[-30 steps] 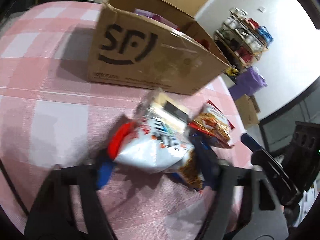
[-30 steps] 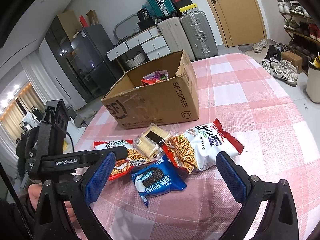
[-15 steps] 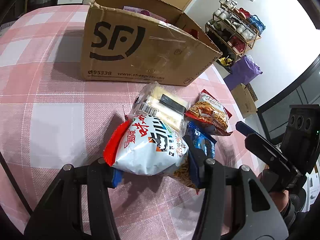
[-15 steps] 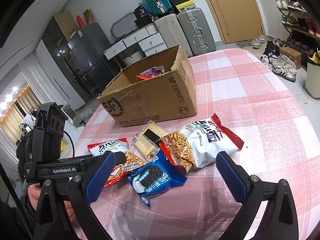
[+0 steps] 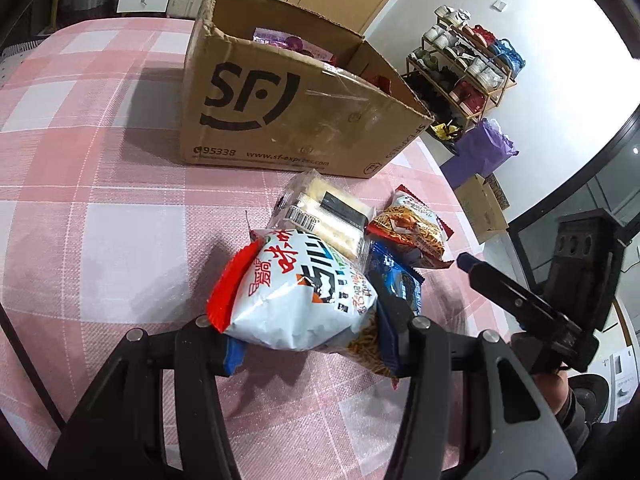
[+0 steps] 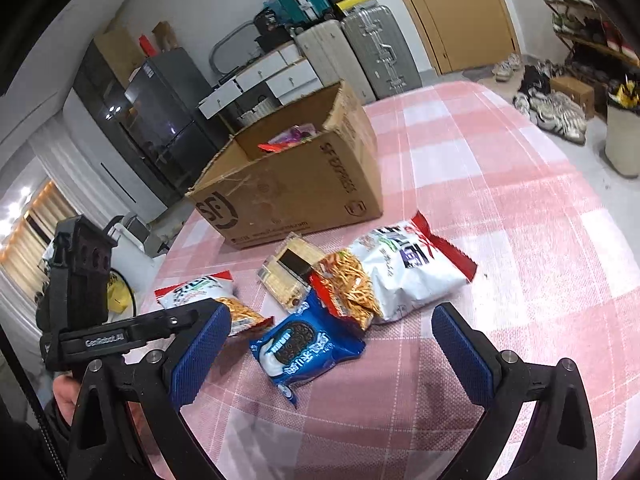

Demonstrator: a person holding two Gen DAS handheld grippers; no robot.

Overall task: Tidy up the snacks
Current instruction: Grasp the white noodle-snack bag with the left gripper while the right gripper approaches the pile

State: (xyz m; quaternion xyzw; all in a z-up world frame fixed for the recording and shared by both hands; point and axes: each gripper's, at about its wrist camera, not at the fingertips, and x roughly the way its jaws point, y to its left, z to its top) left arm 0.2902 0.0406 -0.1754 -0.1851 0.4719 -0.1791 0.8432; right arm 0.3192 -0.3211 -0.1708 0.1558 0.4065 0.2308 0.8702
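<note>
- Left gripper (image 5: 308, 340) fingers pinch the white-and-red snack bag (image 5: 296, 292).
- Right gripper (image 6: 324, 352) fingers spread wide, empty, above the blue cookie pack (image 6: 304, 346).

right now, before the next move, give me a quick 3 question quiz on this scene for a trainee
1. True or false: the right gripper is shut on the cookie pack.
2. What sits between the fingers of the left gripper? A) small snack bag B) cookie pack C) cracker pack
3. How many snack packs lie on the table outside the cardboard box?

Key: 1 false, it is open above the pack. 2 A. 3 four.
</note>
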